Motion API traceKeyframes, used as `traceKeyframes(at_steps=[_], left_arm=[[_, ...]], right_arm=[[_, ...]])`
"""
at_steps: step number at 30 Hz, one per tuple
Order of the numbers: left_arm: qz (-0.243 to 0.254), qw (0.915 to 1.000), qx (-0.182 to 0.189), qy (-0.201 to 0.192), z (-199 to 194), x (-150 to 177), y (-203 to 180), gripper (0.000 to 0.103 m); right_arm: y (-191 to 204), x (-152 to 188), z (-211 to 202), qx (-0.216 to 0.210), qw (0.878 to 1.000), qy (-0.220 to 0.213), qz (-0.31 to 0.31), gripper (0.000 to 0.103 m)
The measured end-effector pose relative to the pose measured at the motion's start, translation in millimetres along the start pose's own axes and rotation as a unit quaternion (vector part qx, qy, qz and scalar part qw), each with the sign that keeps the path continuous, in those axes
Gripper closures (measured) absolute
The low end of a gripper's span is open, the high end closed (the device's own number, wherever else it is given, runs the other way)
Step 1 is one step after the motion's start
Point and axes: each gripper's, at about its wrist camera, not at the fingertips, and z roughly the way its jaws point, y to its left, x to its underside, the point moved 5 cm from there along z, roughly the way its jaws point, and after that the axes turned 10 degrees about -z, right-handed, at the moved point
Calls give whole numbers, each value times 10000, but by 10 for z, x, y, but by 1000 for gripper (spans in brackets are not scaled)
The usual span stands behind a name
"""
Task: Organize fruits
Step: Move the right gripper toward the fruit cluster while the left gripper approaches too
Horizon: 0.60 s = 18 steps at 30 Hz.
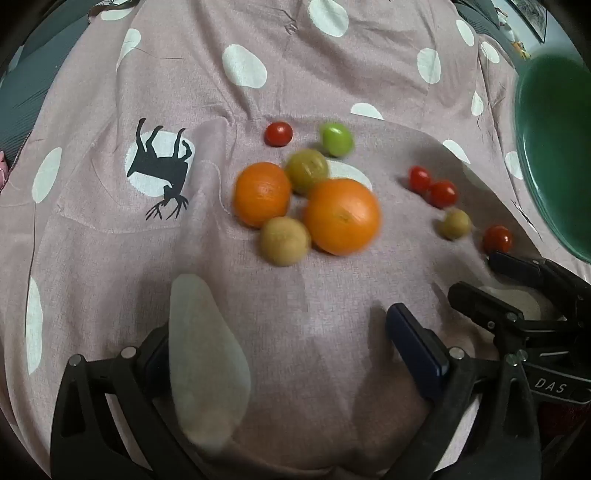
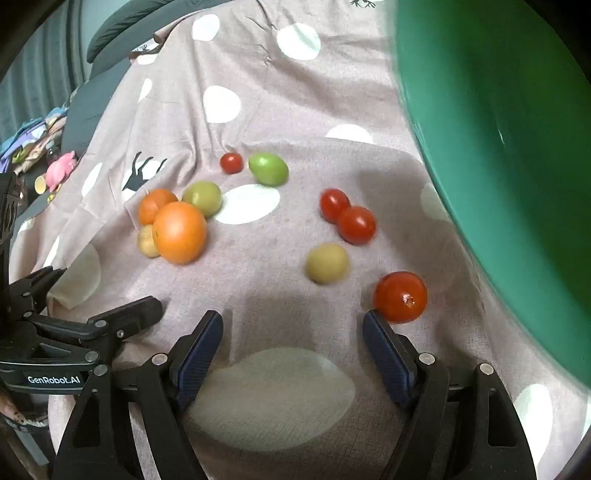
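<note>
Fruits lie on a pink spotted cloth [image 1: 332,314]. Two oranges [image 1: 341,216] [image 1: 261,194] sit in the middle with several greenish-yellow fruits [image 1: 284,240] around them and a bright green one [image 1: 335,138] behind. Several red cherry tomatoes [image 1: 442,193] are scattered to the right. A green bowl [image 2: 498,147] stands at the right. My left gripper [image 1: 280,339] is open and empty, short of the oranges. My right gripper [image 2: 291,328] is open and empty; its right fingertip [image 2: 373,325] is beside a red tomato [image 2: 400,296].
The cloth [image 2: 277,92] is wrinkled and has a black deer print [image 1: 160,170]. A dark grey cushion [image 2: 118,33] and small toys [image 2: 61,168] lie beyond its left edge. Each gripper shows at the edge of the other's view.
</note>
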Motion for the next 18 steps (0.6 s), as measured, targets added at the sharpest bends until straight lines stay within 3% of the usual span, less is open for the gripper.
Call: traceKeyframes(at_steps=[18], left_arm=[[16,10000,-24,20,18,-1,6,2]], right_arm=[[21,2,35,-3,10000,14,-8,24]])
